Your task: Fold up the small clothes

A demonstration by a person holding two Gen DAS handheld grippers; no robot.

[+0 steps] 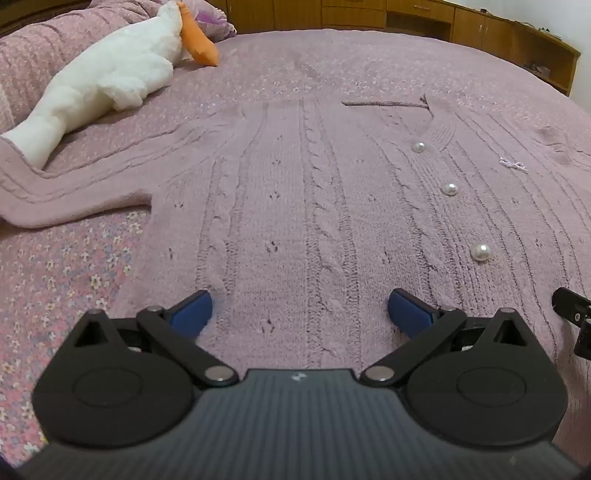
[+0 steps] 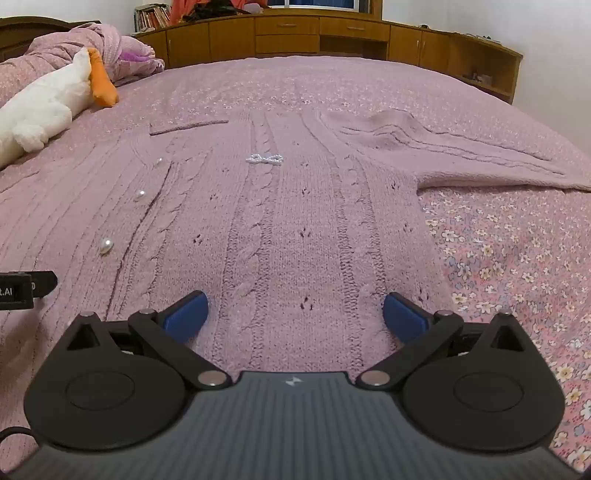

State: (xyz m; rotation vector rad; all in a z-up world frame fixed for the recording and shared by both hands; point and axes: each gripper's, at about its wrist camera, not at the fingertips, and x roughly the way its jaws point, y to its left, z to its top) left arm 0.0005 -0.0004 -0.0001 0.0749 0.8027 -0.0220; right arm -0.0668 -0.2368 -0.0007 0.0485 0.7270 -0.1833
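A mauve cable-knit cardigan [image 1: 295, 192] lies spread flat on the bed, front up, with pearl buttons [image 1: 450, 189] down its placket and a small white bow [image 2: 265, 159] on the chest. Its left sleeve [image 1: 55, 184] stretches out to the left; its right sleeve [image 2: 461, 147] reaches out to the right. My left gripper [image 1: 300, 312] hovers open over the hem on the cardigan's left half, blue pads wide apart. My right gripper [image 2: 294, 312] is open over the hem on the right half, near the side seam. Nothing sits between either pair of fingers.
A floral pink bedspread [image 2: 517, 266] covers the bed. A white plush goose with an orange beak [image 1: 110, 74] lies at the far left by a bunched quilt [image 2: 92, 40]. Wooden cabinets [image 2: 295, 33] line the far wall. The other gripper's black edge [image 1: 572, 306] shows at the right.
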